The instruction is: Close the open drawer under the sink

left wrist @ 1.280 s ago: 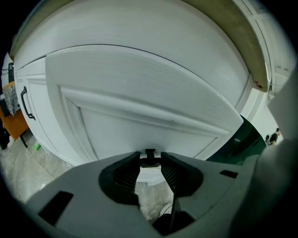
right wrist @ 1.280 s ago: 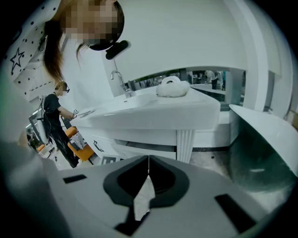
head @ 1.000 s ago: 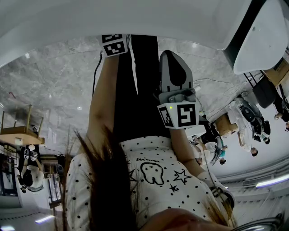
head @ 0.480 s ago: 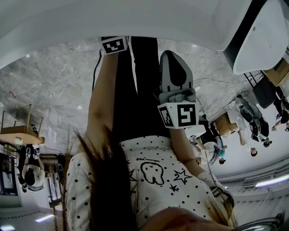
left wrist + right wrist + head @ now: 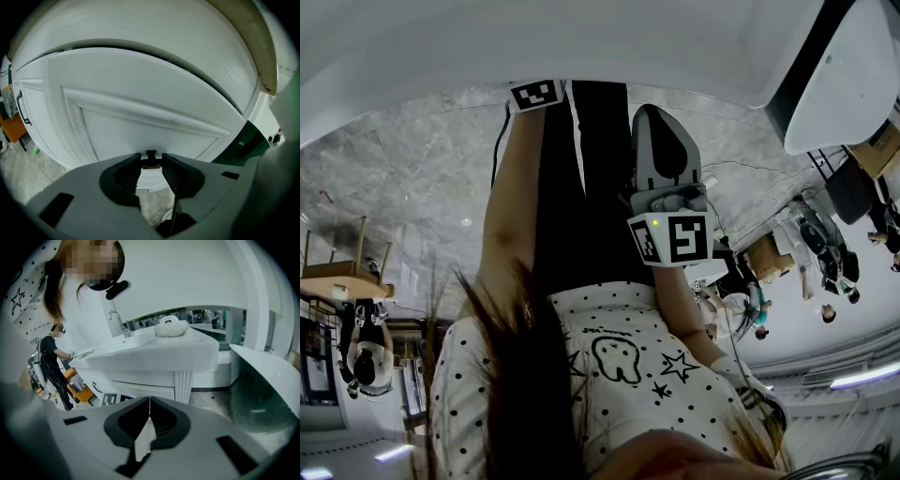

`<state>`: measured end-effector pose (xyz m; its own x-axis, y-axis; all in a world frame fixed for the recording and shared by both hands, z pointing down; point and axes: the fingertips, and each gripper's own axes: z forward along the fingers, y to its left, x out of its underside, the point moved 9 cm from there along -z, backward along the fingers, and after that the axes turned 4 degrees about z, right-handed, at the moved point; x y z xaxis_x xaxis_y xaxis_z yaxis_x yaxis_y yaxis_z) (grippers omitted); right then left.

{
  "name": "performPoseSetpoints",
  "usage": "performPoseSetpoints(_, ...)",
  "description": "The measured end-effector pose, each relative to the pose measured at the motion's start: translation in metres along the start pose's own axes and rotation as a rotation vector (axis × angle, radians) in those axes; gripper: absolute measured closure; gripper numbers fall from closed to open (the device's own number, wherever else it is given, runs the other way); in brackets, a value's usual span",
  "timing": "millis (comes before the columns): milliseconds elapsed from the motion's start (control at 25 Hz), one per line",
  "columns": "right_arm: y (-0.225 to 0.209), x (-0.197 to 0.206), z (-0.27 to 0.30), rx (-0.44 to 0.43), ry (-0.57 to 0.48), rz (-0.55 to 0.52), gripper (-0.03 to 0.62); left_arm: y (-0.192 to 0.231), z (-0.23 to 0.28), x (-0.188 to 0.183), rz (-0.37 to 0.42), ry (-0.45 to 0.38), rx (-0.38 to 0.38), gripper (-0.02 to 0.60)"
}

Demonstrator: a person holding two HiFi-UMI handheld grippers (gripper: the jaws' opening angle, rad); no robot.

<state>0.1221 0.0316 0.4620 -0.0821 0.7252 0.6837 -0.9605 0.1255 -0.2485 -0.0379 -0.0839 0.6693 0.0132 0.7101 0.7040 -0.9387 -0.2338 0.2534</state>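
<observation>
- Grey marbled floor (image 5: 394,178) spreads under the person in the head view, with a white cabinet (image 5: 581,42) across the top.
- The left gripper (image 5: 151,160) has its jaws nearly together, their tips pinching a small black knob (image 5: 150,155).
- The knob sits on the white panelled drawer front (image 5: 140,117), which fills the left gripper view. A dark gap runs along its upper edge.
- The right gripper (image 5: 149,404) has its jaws pressed together on nothing, well apart from the drawer. Beyond it stand a white sink counter (image 5: 154,350) and a faucet (image 5: 117,319).
</observation>
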Motion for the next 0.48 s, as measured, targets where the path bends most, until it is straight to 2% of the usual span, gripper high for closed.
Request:
performPoseSetpoints(280, -0.002, -0.004, 0.0, 0.0, 0.001, 0.001, 0.58, -0.007, 0.001, -0.008, -0.004, -0.03, 0.047, 0.44)
performPoseSetpoints(480, -0.004, -0.005, 0.0, 0.0, 0.004, 0.001, 0.58, -0.009, 0.001, -0.016, 0.026, -0.097, 0.066, 0.44)
